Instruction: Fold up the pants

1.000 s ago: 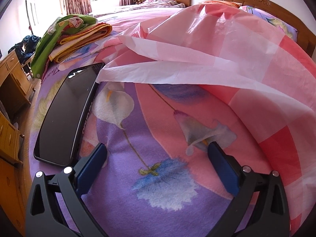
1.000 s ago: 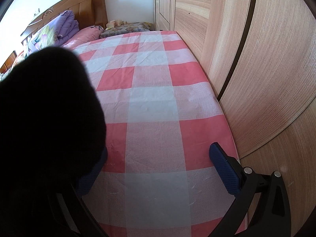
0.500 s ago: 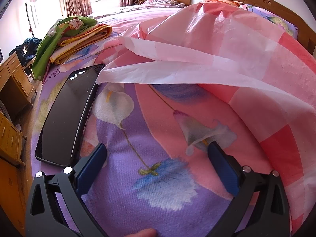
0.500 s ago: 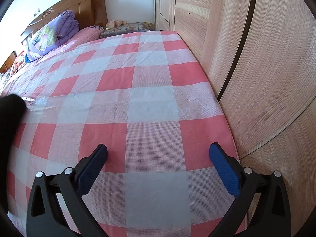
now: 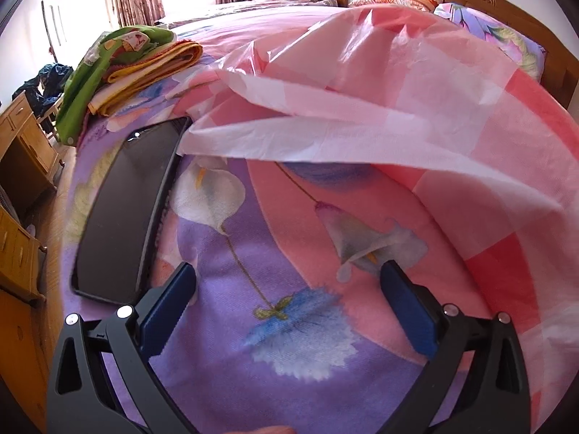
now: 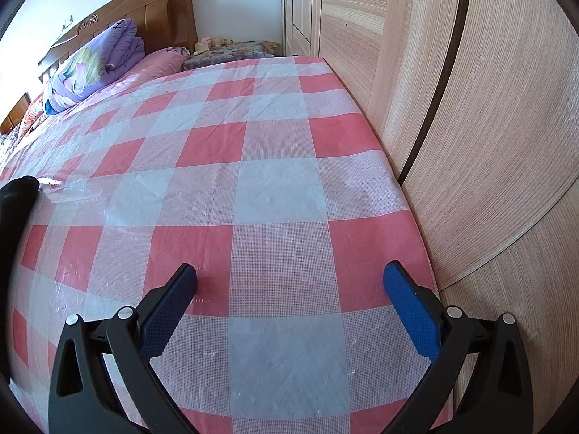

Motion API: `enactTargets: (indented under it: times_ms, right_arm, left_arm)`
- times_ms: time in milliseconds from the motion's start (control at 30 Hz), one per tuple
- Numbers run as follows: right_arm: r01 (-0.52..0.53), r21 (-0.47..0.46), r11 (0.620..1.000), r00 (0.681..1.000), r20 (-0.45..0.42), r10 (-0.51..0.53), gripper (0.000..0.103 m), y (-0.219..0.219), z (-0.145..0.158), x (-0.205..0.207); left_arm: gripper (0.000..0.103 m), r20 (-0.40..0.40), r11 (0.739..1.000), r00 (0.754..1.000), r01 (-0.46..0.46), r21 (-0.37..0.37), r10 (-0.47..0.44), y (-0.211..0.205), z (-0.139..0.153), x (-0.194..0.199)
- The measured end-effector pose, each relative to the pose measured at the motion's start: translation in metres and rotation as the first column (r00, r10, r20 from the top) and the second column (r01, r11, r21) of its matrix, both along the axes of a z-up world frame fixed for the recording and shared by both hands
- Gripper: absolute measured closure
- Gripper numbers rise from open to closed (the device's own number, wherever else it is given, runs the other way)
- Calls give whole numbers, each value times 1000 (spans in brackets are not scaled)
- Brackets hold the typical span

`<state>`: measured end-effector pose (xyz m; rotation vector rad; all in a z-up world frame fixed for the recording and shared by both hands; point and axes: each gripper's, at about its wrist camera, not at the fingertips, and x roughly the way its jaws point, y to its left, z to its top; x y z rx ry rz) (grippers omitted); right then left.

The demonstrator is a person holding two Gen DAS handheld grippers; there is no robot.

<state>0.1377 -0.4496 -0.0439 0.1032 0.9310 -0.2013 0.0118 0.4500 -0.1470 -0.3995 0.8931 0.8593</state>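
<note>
At the bottom of the left wrist view the left tongs (image 5: 287, 282) stand spread wide with nothing between them, hovering over a floral blanket (image 5: 289, 325) in purple and pink; at the bottom of the right wrist view the right tongs (image 6: 289, 282) are likewise spread and empty, above a red-and-white checked sheet (image 6: 282, 188) that covers the bed.

Just past the left tongs, in the left half of that frame, a dark glossy slab (image 5: 126, 209), perhaps a tablet or screen, lies flat on the blanket near the bed's edge; its far corner touches or slips under the loose hem of the checked sheet, which billows across the upper right.

Farther off, in the upper left, a stack of folded cloths (image 5: 134, 61) in green and orange sits on the bed; curtains and a second bed lie beyond.

In the right view a wooden wardrobe (image 6: 470, 108) fills the right side; a purple quilt (image 6: 94, 65) rests by the headboard in the upper left.

The pants: only a black shape (image 6: 16, 199) at the left edge of the right view could be them, and I cannot tell; folding looks not yet begun.

Risks, as I judge them: the tongs may pinch the thin sheet with the pants, dragging it; a sweep could knock the slab off the edge; reaching for cloth barely in view invites a missed grasp.
</note>
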Motion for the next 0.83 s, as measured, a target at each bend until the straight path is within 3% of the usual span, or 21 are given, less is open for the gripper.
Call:
enactTargets:
  times_ms: [67, 133, 267, 333, 400, 567, 733, 833]
  right_arm:
    - [0, 0, 1000, 1000, 0, 0, 4, 1, 0, 0]
    - [0, 0, 1000, 1000, 0, 0, 4, 1, 0, 0]
    - [0, 0, 1000, 1000, 0, 0, 4, 1, 0, 0]
    - [0, 0, 1000, 1000, 0, 0, 4, 1, 0, 0]
    - [0, 0, 1000, 1000, 0, 0, 4, 1, 0, 0]
    - [0, 0, 1000, 1000, 0, 0, 4, 1, 0, 0]
    - [0, 0, 1000, 1000, 0, 0, 4, 1, 0, 0]
    - [0, 0, 1000, 1000, 0, 0, 4, 1, 0, 0]
  left_arm:
    - [2, 59, 997, 998, -12, 80, 7, -19, 23, -2]
    - [1, 110, 985, 991, 53, 165, -72, -49, 53, 6]
    - [1, 124, 943, 966, 185, 277, -226, -100, 95, 26]
    - [1, 109, 930, 963, 203, 306, -246, -114, 102, 30]
    - [1, 86, 922, 961, 225, 316, -264, -120, 98, 31]
    - [3, 5, 935, 990, 132, 329, -142, -88, 65, 11]
    - [1, 14, 913, 960, 260, 314, -279, -89, 66, 2]
    - [2, 38, 928, 965, 239, 285, -260, -86, 68, 4]
